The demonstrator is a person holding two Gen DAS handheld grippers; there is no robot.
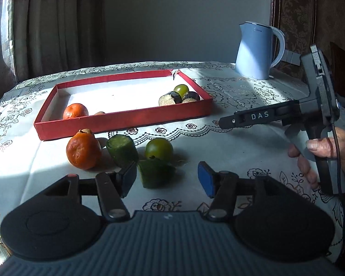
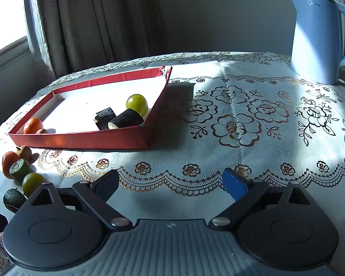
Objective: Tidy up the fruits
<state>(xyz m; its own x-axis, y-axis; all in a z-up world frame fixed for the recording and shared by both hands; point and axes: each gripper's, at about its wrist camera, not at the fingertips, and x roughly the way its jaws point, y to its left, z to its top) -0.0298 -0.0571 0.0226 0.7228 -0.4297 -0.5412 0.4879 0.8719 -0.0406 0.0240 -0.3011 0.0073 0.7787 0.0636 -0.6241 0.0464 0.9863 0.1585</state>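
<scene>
Left gripper [image 1: 166, 179] parted, nothing clamped; dark green cut piece [image 1: 155, 173] lying between the pads, near the left one. Right gripper [image 2: 170, 185] wide apart, empty, over bare tablecloth [image 2: 241, 115].

Red tray [image 1: 126, 122] beyond, already holding a tangerine, a green grape and dark pieces. Loose in front of it: orange fruit [image 1: 82, 149], green cylinder [image 1: 122, 148], green round fruit [image 1: 159, 148].

Best centred on the cut piece before squeezing (gently, soft flesh), then lifted clear of the tray wall.

Readable: "DAS" on the right tool, "Midea" on the blue kettle [image 2: 317, 43].
</scene>
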